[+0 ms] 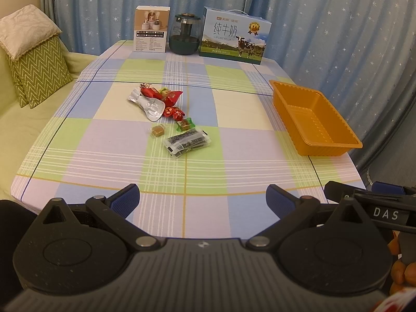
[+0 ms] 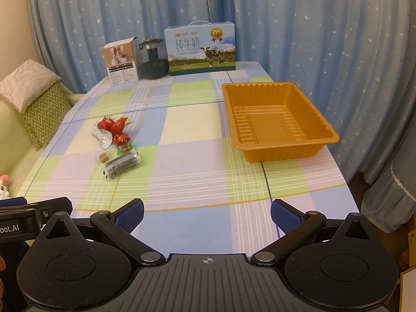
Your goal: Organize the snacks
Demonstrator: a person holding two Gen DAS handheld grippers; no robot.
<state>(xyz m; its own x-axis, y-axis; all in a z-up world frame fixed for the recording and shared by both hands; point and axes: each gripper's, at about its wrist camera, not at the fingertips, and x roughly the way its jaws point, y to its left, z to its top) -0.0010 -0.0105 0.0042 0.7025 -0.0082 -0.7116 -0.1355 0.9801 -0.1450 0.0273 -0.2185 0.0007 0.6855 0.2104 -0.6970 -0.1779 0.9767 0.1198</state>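
Snack sorting, opening position: both grippers empty at the near table edge.

Left gripper [image 1: 202,198] and right gripper [image 2: 207,213]: each spread wide, holding nothing, above the near edge. Snacks [image 1: 166,114]: loose cluster left of centre, comprising red wrapped candies [image 1: 174,112], silver foil wrapper [image 1: 150,108], brown cube candy [image 1: 158,131], and dark striped packet [image 1: 186,142] nearest. Orange tray [image 2: 283,153]: right side, nothing in it, well apart from the cluster. Suggested handling: take the near packet first, gripping across its narrow width; wrappers look slippery, so close on the body, not the loose ends. Surface: table [image 2: 197,166] under a checked cloth. Far edge: small carton [image 2: 122,63], dark jar [image 2: 153,61], milk box [image 2: 200,49]. Room: star-print blue curtains [image 2: 312,26] behind; cushions [image 1: 33,65] at left.
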